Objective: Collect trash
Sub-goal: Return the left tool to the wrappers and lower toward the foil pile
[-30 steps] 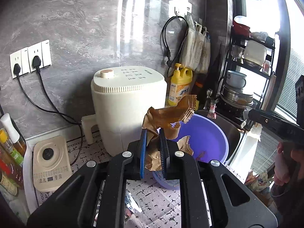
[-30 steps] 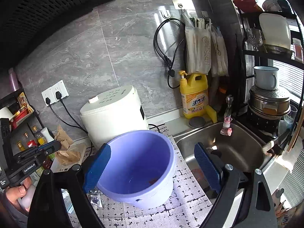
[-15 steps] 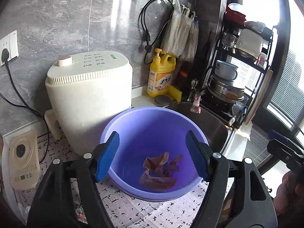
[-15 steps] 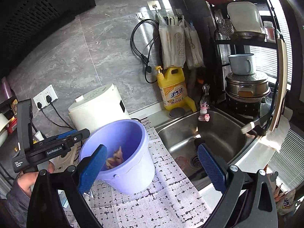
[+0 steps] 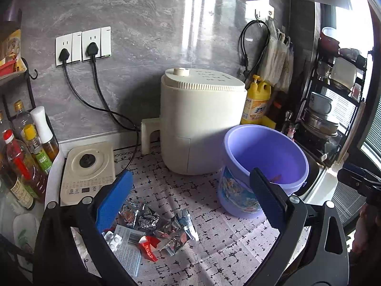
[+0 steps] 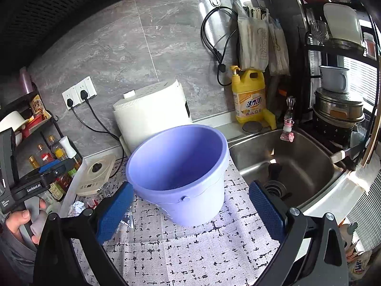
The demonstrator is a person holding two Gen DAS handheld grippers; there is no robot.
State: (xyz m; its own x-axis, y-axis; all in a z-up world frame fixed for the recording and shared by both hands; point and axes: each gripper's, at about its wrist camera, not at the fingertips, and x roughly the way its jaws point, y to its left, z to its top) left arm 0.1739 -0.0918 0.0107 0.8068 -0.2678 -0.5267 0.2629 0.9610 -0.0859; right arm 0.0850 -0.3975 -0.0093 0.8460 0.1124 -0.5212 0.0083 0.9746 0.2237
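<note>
A purple bucket (image 5: 264,157) stands on the patterned mat, with a scrap of brown paper (image 5: 276,178) showing inside it. My left gripper (image 5: 190,200) hangs to the left of the bucket; its jaws are opening and nothing is between the pads. Below and just beyond it lie crumpled foil wrappers (image 5: 154,221), a pill blister (image 5: 113,238), a barcoded paper (image 5: 128,245) and a red wrapper (image 5: 147,247). My right gripper (image 6: 190,211) is open and empty, in front of the bucket (image 6: 178,162), whose base sits between the fingers in that view.
A white air fryer (image 5: 202,119) stands behind the bucket, with a small cream appliance (image 5: 88,171) and sauce bottles (image 5: 21,157) at the left. To the right are a steel sink (image 6: 297,157), yellow detergent (image 6: 250,95) and a rack of pots (image 6: 338,109). Cords run to wall sockets (image 5: 83,45).
My left gripper opened and dropped the brown paper into the bucket, then swung left over the trash on the mat. My right gripper came lower and nearer the bucket.
</note>
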